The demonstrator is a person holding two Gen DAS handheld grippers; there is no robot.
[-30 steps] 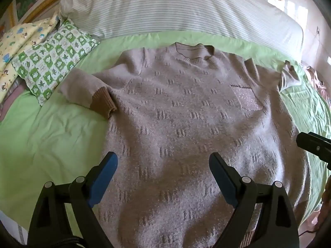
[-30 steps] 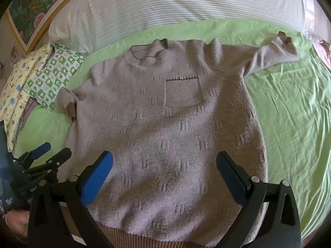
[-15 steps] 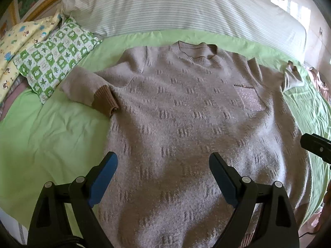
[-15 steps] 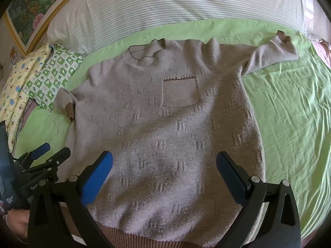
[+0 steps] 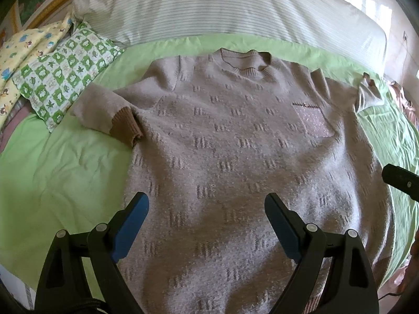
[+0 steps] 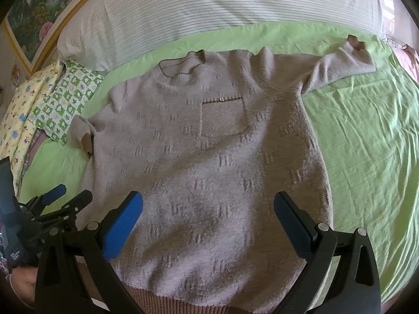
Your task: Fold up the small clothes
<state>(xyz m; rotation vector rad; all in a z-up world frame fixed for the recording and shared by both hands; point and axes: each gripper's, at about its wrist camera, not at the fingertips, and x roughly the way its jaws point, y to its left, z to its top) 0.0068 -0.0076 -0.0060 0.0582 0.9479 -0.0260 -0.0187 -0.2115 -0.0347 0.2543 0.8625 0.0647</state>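
A taupe knit sweater lies flat, front up, on a green bed sheet; it also shows in the right wrist view. Its left sleeve is bent inward with a brown cuff; its right sleeve stretches outward. A chest pocket is visible. My left gripper is open and empty above the lower body of the sweater. My right gripper is open and empty above the hem. The left gripper also shows at the left edge of the right wrist view.
A striped bolster pillow lies along the head of the bed. A green checked pillow and a yellow patterned one lie at the left. Bare green sheet lies right of the sweater.
Both grippers have moved slightly back and up from the sweater, so it sits lower in view. Both stay open. The sweater has not moved.
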